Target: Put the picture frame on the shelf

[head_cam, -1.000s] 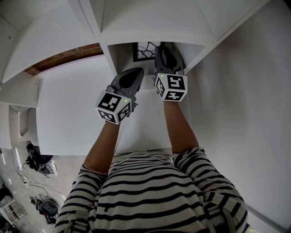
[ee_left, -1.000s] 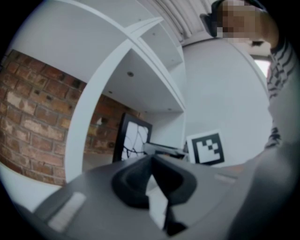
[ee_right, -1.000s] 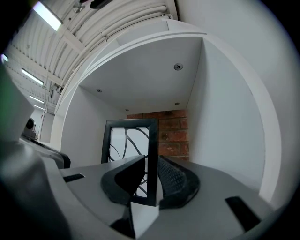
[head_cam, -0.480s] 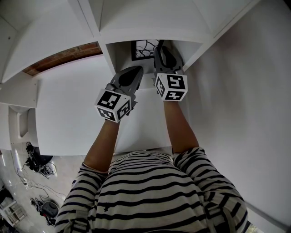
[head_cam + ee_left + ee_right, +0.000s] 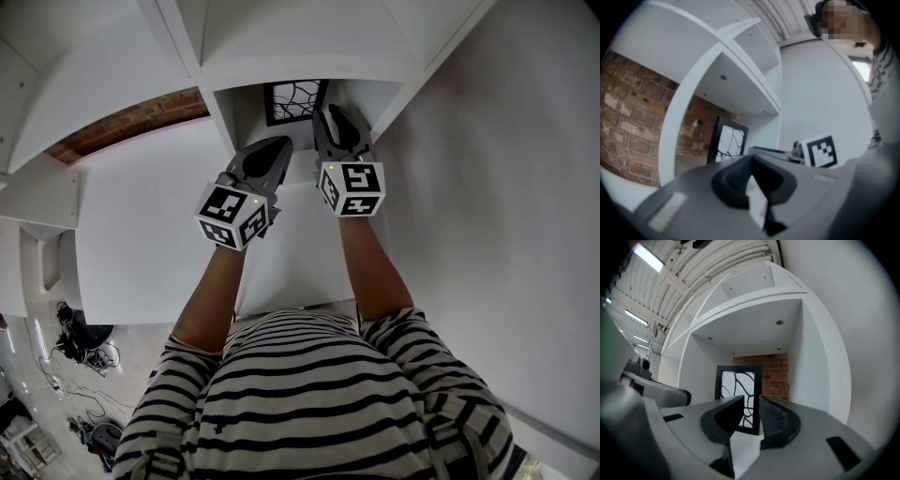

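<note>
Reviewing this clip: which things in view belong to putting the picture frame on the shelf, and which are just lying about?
Belongs to the job:
- picture frame, standing upright in the shelf compartment
- right gripper, fingers apart, empty
- left gripper, shut, empty

Just lying about:
- brick wall
- cables on the floor

The person wears a shirt with black and white stripes (image 5: 319, 394), and its sleeves end near the elbows. The left hand-held gripper (image 5: 279, 142) and the right hand-held gripper (image 5: 330, 112) are smooth dark grey plastic. The left cube (image 5: 234, 216) and the right cube (image 5: 352, 188) are white with black square marks and a tiny green light.
</note>
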